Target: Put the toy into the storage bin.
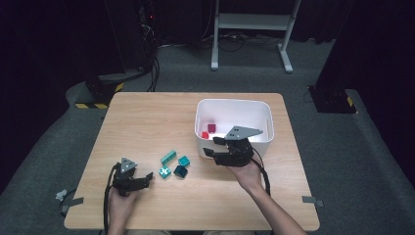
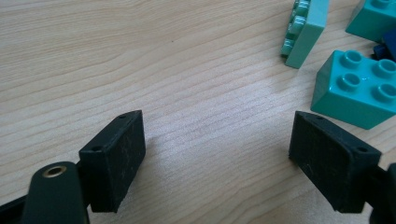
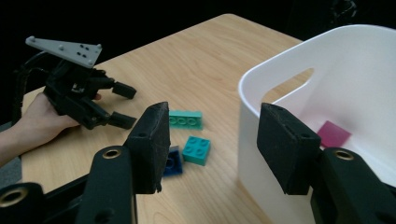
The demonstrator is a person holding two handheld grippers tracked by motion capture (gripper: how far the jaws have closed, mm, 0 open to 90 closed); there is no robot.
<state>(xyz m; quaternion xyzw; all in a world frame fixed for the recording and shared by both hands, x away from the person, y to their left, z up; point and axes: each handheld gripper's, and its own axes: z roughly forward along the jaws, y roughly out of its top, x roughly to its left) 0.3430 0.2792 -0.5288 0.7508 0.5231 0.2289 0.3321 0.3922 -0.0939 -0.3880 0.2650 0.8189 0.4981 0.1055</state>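
Both claws (left [image 1: 146, 179], right [image 1: 211, 146]) gape empty beside the teal bricks [image 1: 183, 160].

A light wooden table with rounded corners [image 1: 147, 117] stands on grey carpet floor [image 1: 342, 147]. Behind it rise the white metal legs of a frame [image 1: 286, 44], with black cables [image 1: 154, 63] trailing nearby. Dark curtains [image 1: 49, 39] close off the dim room.
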